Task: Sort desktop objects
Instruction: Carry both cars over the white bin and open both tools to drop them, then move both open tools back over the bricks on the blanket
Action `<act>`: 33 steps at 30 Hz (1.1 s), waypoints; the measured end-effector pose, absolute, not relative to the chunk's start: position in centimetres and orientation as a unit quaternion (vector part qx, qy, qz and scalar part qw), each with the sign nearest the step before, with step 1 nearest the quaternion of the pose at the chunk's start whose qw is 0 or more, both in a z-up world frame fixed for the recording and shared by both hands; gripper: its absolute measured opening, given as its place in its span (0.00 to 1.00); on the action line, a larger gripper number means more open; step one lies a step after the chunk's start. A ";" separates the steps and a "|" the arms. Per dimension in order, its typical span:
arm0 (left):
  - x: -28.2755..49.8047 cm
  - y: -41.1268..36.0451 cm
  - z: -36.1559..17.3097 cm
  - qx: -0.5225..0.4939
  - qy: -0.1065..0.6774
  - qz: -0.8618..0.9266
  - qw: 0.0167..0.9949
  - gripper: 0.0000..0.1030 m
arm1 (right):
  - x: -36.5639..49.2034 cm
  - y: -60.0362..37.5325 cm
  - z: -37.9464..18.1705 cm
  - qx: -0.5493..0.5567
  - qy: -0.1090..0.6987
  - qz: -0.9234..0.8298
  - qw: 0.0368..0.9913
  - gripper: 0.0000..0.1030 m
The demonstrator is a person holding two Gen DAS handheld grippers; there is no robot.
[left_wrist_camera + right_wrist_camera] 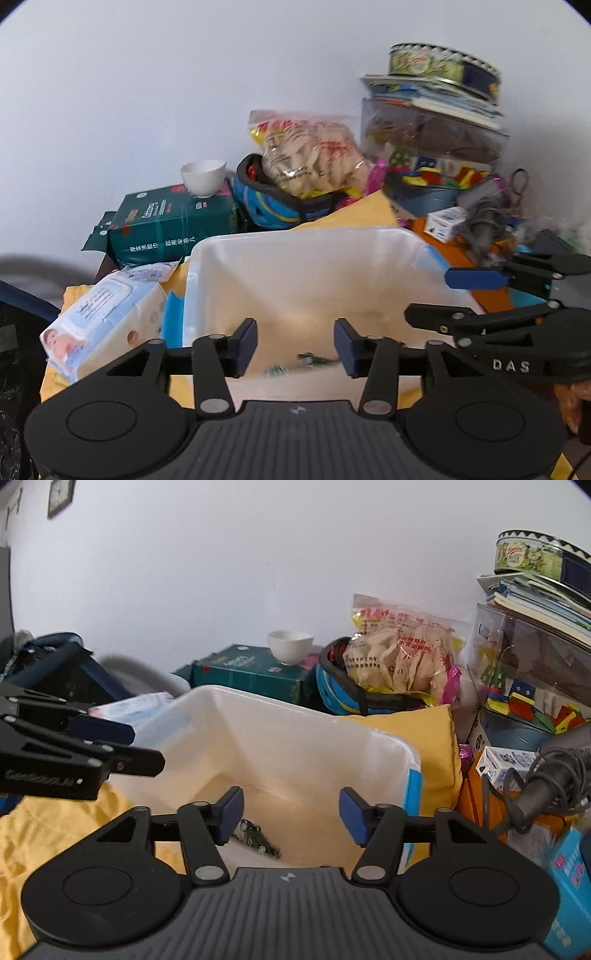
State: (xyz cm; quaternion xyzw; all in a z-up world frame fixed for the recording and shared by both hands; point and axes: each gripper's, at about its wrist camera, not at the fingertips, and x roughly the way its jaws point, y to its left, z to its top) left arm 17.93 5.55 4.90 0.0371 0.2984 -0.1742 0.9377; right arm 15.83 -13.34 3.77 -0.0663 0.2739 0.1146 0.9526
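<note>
A white plastic bin [295, 236] [369, 734] stands on a yellow cloth [55, 834]. A small green toy car [258, 840] lies on its floor; it shows as small green bits in the left wrist view [312, 360]. My left gripper [295, 343] is open and empty above the bin's near edge. My right gripper [291, 814] is open and empty above the bin, just over the toy car. Each gripper shows in the other's view: the right one at the right [476, 295], the left one at the left [122, 746].
A pack of baby wipes [99, 321] lies left of the bin. Behind stand a green box [173, 225] with a white bowl [203, 177], a snack bag [310, 155] in a blue basket, a toy container [524, 686] under books and a tin, and a hair dryer [554, 775].
</note>
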 end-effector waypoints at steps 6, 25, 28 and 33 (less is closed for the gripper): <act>12.1 6.0 3.0 0.039 0.318 -0.173 0.931 0.59 | 11.0 -13.5 3.3 -0.056 0.281 0.161 0.945 0.76; 2.5 6.9 -4.2 0.039 0.424 -0.184 0.886 0.59 | 3.6 -11.7 -3.3 -0.054 0.421 0.184 0.887 0.75; 2.1 6.8 -4.5 0.041 0.428 -0.187 0.883 0.59 | 2.9 -11.8 -3.7 -0.051 0.423 0.182 0.886 0.75; 1.5 6.5 -5.2 0.047 0.436 -0.190 0.878 0.59 | 1.8 -11.5 -3.9 -0.057 0.418 0.193 0.886 0.72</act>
